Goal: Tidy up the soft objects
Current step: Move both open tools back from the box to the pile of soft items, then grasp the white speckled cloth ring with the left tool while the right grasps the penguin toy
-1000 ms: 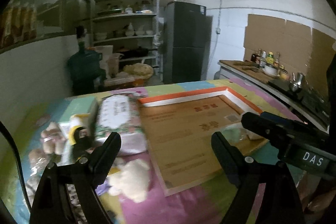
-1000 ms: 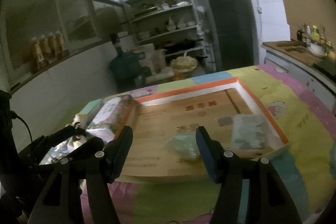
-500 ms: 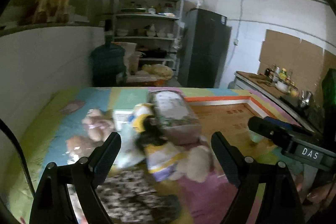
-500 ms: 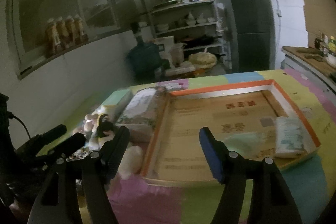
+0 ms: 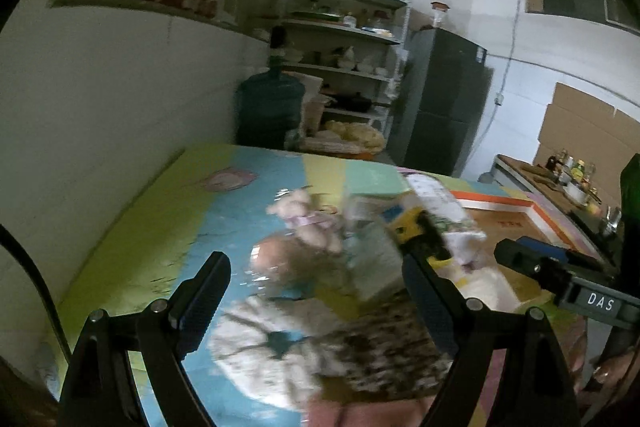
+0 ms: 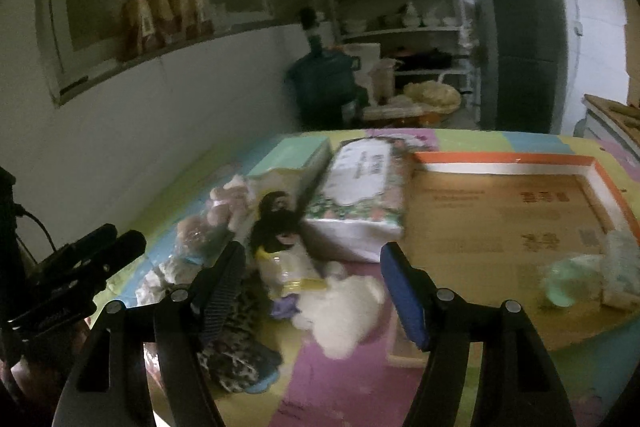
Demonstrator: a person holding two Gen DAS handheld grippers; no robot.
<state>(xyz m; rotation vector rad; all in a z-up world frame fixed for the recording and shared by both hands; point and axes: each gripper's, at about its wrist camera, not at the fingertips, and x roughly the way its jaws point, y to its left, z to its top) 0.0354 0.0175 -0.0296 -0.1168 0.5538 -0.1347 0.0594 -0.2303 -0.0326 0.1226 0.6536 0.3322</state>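
A pile of soft things lies on the colourful mat: a white plush, a black and yellow doll, a pink plush, a dark patterned cloth and a floral tissue pack. My right gripper is open and empty, just short of the white plush. My left gripper is open and empty above the blurred pile, with the patterned cloth between its fingers. A shallow orange-rimmed cardboard tray holds a green packet and a white packet.
A white wall runs along the mat's left side. A water jug, shelves and a dark fridge stand behind the mat. A mint box lies beside the tissue pack. A counter with bottles is at the right.
Both grippers have swung left, away from the tray and toward the pile of soft things. Both stay open and empty.
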